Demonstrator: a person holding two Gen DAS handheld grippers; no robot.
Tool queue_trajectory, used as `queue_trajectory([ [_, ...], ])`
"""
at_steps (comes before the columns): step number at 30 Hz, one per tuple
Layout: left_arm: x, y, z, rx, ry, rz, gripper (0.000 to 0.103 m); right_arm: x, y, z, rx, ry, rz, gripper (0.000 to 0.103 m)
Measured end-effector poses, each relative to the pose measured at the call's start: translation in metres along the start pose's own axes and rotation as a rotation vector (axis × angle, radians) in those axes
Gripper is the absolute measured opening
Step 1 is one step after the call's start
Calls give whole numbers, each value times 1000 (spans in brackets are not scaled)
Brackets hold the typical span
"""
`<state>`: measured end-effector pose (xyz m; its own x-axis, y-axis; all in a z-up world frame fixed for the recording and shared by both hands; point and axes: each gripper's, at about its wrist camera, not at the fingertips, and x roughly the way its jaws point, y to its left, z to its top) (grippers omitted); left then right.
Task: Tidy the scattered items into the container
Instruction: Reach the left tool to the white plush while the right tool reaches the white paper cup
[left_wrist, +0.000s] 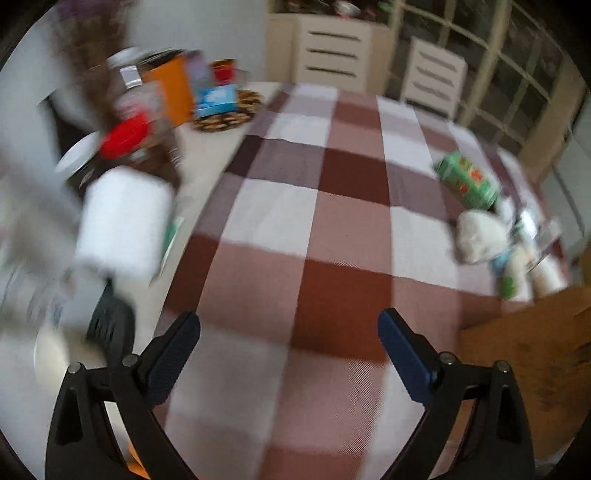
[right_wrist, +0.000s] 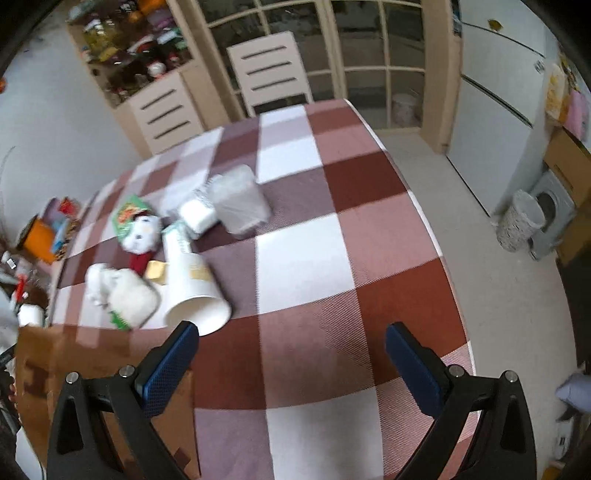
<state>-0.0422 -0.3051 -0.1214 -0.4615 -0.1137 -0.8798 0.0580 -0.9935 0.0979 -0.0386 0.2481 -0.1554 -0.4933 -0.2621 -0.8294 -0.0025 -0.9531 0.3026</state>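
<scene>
Both sets of fingers, your left gripper (left_wrist: 289, 334) and right gripper (right_wrist: 291, 343), are wide open and hold nothing. At ten o'clock from the right one, the scattered items lie on the checked worktop (right_wrist: 303, 258): a paper cup (right_wrist: 192, 291), a fluffy white toy (right_wrist: 129, 295) and a green packet (right_wrist: 129, 214). A cardboard box (right_wrist: 40, 354) sits at nine o'clock.

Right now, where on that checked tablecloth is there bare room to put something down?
The widest bare stretch of the checked tablecloth runs from the paper cup and the clear plastic tub across to the table's right edge, and back toward the chair. It is crowded around the cup, the white plush toys and the green packet.
</scene>
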Motion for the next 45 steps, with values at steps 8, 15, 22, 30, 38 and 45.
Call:
queue_trajectory([
  [8, 73, -113, 80, 461, -55, -197, 97, 31, 5, 3, 79, 57, -78, 103],
  [15, 86, -214, 106, 669, -117, -375, 98, 55, 24, 14, 40, 87, -88, 103],
  [22, 74, -225, 116, 701, -106, -508, 98, 62, 35, 23, 33, 101, -64, 103],
  [30, 72, -256, 103, 838, -108, -509, 98, 70, 33, 22, 45, 134, -58, 103],
  [38, 93, -258, 99, 764, -78, -486, 76, 72, 39, 26, 7, 139, -56, 103],
  [45, 69, -189, 107, 500, -135, -376, 49, 86, 75, 32, -220, 189, -26, 103],
])
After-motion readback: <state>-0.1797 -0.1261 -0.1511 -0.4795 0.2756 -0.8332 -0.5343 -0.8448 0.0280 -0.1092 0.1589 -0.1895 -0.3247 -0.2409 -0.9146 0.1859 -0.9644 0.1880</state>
